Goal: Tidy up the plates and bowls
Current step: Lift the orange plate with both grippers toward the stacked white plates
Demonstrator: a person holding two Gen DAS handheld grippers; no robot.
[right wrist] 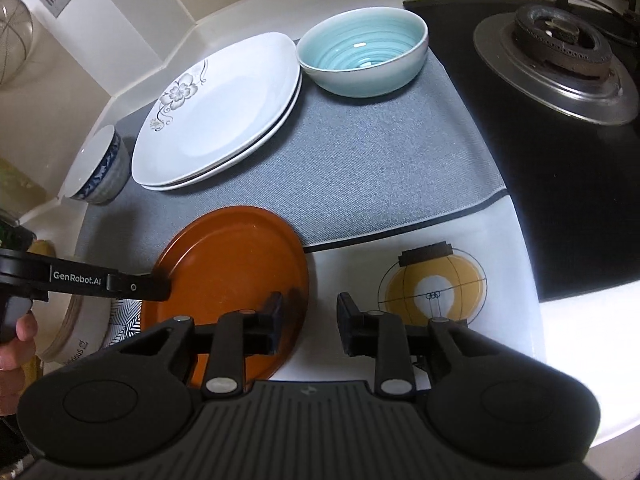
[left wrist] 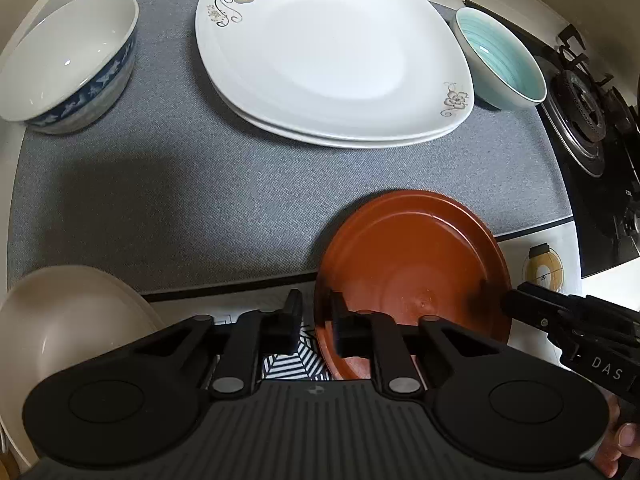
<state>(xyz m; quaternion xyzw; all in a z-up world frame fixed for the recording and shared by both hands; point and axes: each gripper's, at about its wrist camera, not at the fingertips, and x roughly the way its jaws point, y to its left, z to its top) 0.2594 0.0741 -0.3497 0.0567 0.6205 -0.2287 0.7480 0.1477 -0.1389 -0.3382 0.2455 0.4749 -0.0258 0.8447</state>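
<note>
A brown round plate lies at the near edge of the grey mat. My left gripper straddles its left rim, jaws narrowly apart, and shows at the left of the right wrist view. My right gripper is open, its left finger over the plate's right rim; it shows in the left wrist view. Two stacked white flowered plates lie at the back, between a blue-patterned white bowl and a teal bowl.
A beige bowl sits at the near left. A gas hob with burner lies to the right. A white cloth with a lightbulb print lies under the right gripper. A black-and-white patterned dish sits under the brown plate.
</note>
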